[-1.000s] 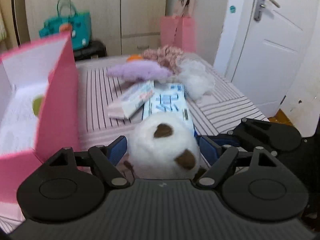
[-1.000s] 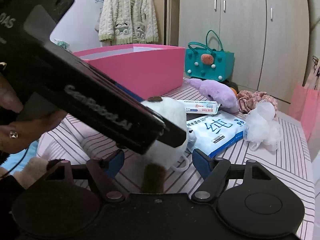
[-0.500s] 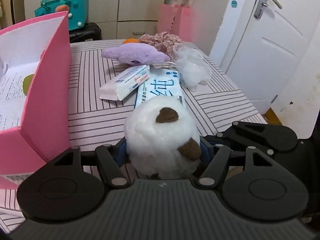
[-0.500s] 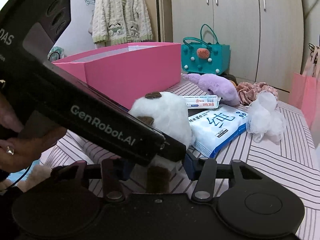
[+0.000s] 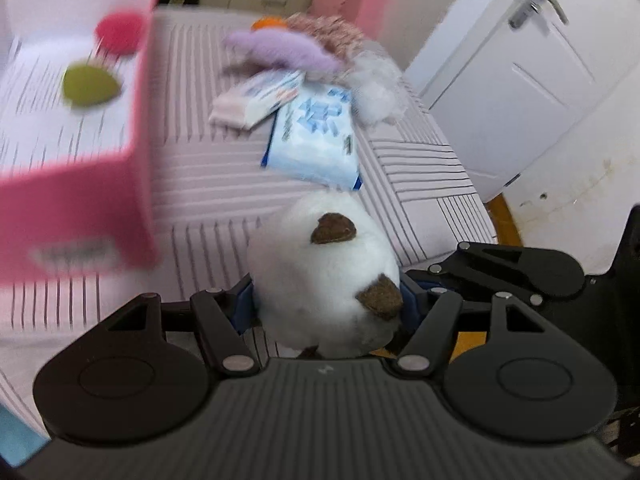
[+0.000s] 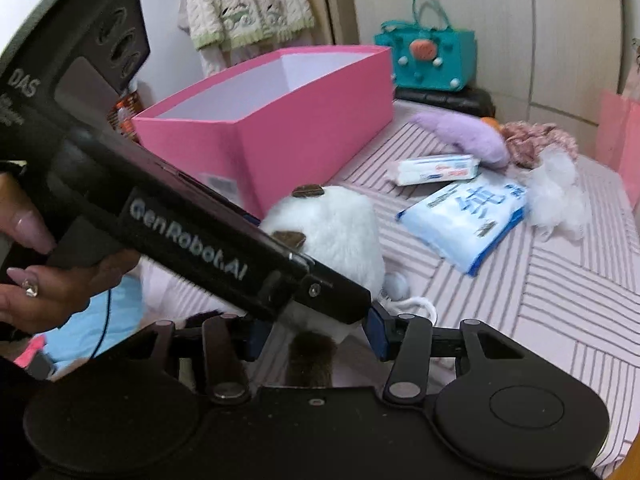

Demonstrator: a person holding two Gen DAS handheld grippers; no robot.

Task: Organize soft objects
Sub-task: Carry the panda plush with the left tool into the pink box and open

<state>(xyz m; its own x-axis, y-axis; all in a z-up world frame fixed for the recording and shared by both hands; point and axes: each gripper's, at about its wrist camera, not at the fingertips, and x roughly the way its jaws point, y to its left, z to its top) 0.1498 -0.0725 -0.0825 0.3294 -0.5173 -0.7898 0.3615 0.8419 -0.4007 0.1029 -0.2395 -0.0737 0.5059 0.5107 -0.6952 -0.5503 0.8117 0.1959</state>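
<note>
A white plush toy (image 5: pixel 320 272) with brown ears is held between both grippers, a little above the striped table (image 5: pixel 420 168). My left gripper (image 5: pixel 326 304) is shut on its body, the blue pads pressed into the fur. My right gripper (image 6: pixel 316 334) is shut on the plush toy's (image 6: pixel 340 232) lower part, near its brown tail. The left tool's black housing (image 6: pixel 192 232) crosses the right wrist view and hides part of the toy. The open pink box (image 5: pixel 136 200) stands to the left, with a red ball (image 5: pixel 120 32) and a green item (image 5: pixel 90 88) inside.
Beyond the toy lie a blue-white tissue pack (image 5: pixel 316 140), a smaller pack (image 5: pixel 256 98), a purple plush (image 5: pixel 280 52), white fluff (image 5: pixel 380 88) and a floral scrunchie (image 5: pixel 324 28). A teal bag (image 6: pixel 432 60) stands behind. A hand (image 6: pixel 52 280) holds the left tool.
Both grippers closed onto the white plush toy and raised it off the table. The left view tipped downward, so the inside of the pink box now shows.
</note>
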